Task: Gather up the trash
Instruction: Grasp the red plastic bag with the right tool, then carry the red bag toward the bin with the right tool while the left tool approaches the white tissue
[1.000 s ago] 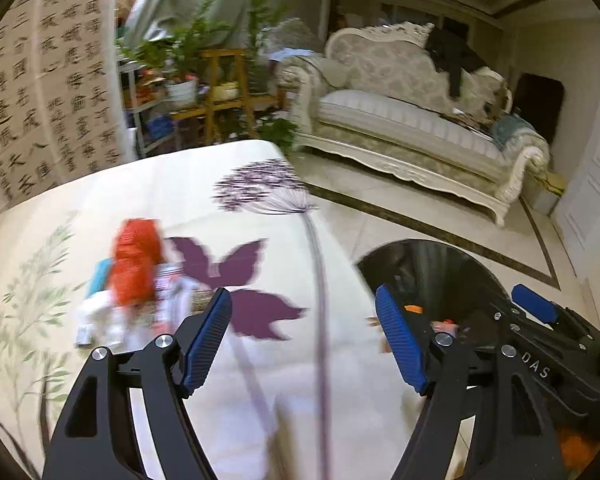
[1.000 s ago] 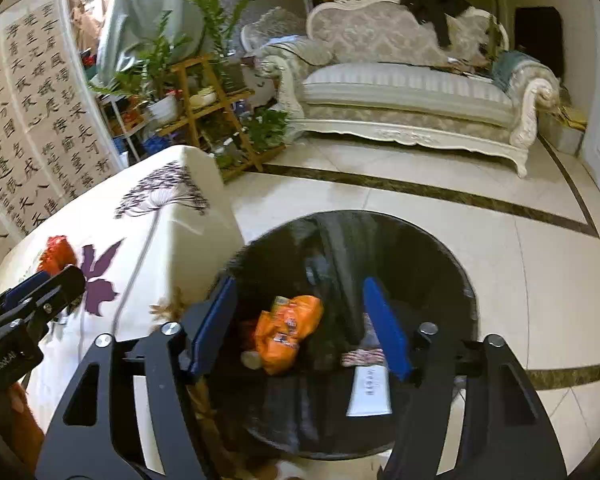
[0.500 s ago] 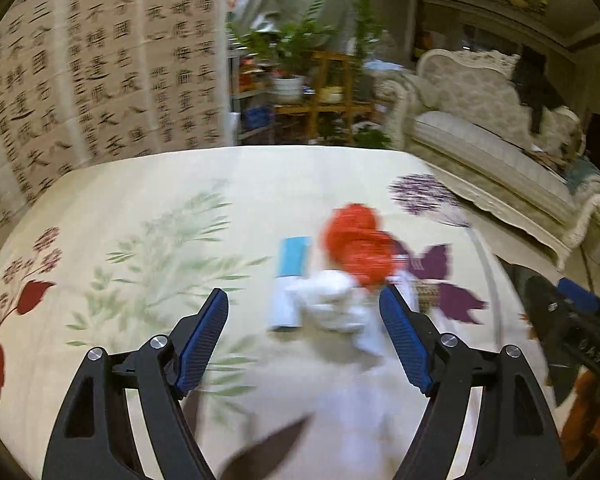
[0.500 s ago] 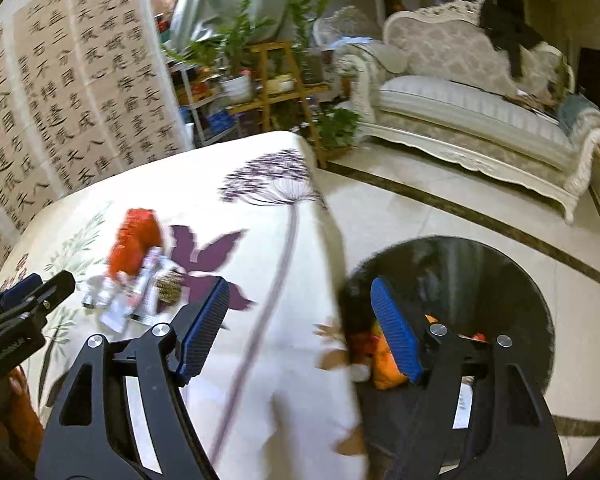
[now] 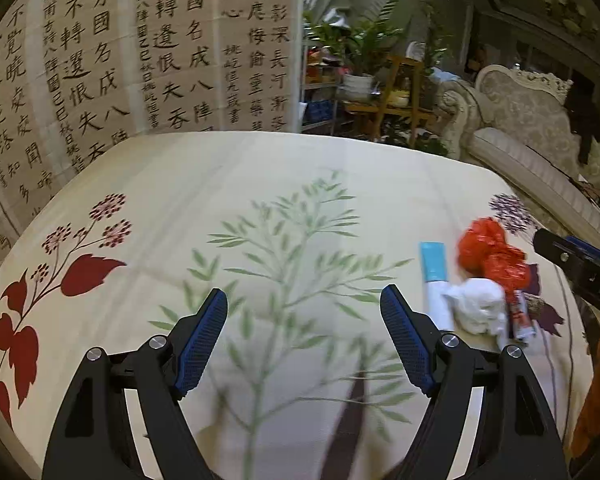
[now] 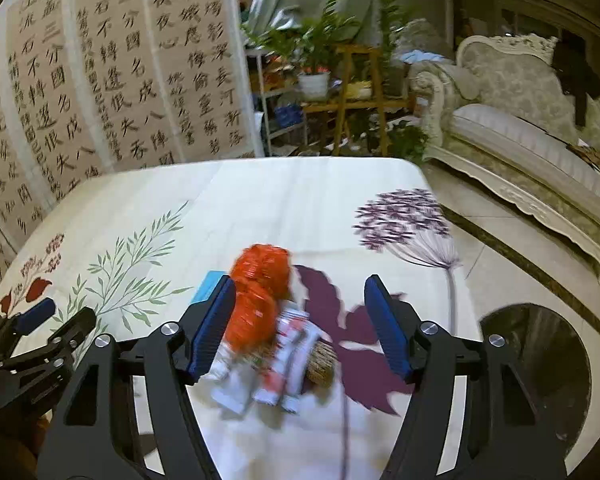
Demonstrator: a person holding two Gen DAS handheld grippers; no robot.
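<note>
while the left gripper [image 5: 303,314] gapes empty, the right gripper's [image 6: 300,312] jaws narrow, seemingly untouching, around blurred red bag [image 6: 256,300].

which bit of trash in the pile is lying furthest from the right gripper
The blue and white packet, at the pile's left edge beyond the left finger. The red crumpled bag and red-and-white wrappers lie between the closing right gripper's fingers.

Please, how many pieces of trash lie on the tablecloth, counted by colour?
Red-orange crumpled bag: 1
White crumpled tissue: 1
Blue-and-white wrapper: 1
Red-and-white packets: 2, as far as the blur allows
Brown woven ball: 1
Total: 6
</note>
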